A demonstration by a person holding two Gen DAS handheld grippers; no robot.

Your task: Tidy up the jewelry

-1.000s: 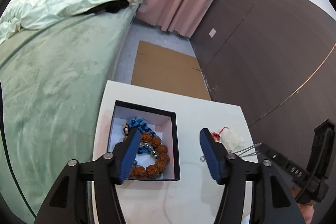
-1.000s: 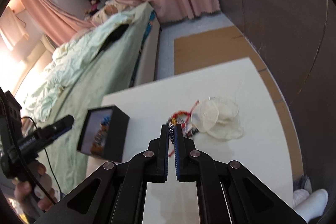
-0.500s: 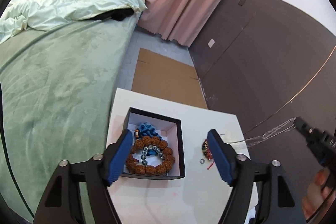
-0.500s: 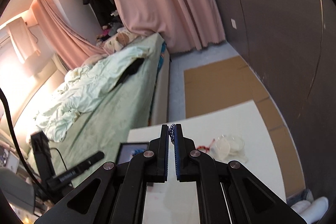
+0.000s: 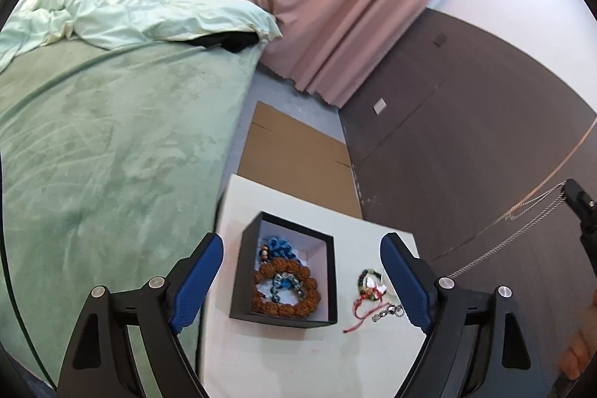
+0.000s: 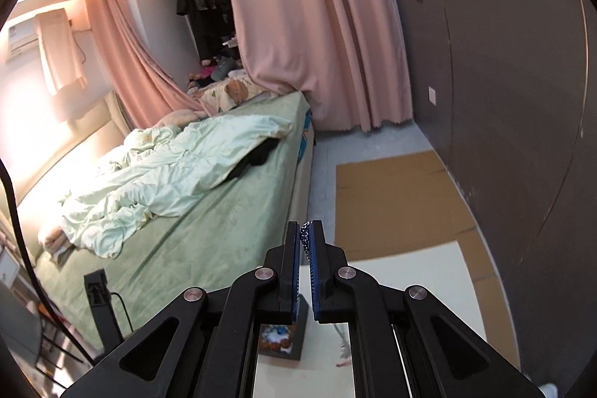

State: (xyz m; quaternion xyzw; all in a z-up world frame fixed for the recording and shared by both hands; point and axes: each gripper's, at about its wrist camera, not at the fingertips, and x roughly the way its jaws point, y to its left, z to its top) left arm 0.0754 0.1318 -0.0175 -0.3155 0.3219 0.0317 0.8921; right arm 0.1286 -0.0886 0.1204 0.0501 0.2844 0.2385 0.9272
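The right hand-held gripper (image 6: 306, 241) is clamped almost fully closed on a thin silver metal chain (image 5: 515, 234), a few links showing between its blue pads; seen from the left wrist camera, the chain hangs in a long slack line from that gripper, high at the right, slanting down toward the white worktop (image 5: 283, 360). The open black square box with a pale lining (image 5: 285, 276) sits below and to the left of the chain's lower end, already holding a brown bead bracelet (image 5: 285, 290) and a blue knotted cord piece (image 5: 278, 247). So the coming move looks like a carry leftward and down, lowering the chain end first. The left hand-held gripper (image 5: 302, 280) has just been opening; its jaws stand wide with nothing pressed between them, framing the box, and it is nearer to it. A small multicoloured bead bracelet with red string (image 5: 367, 290) lies on the worktop just right of the box. The worktop's left edge runs close to the box, beside the green bed (image 5: 112, 155).
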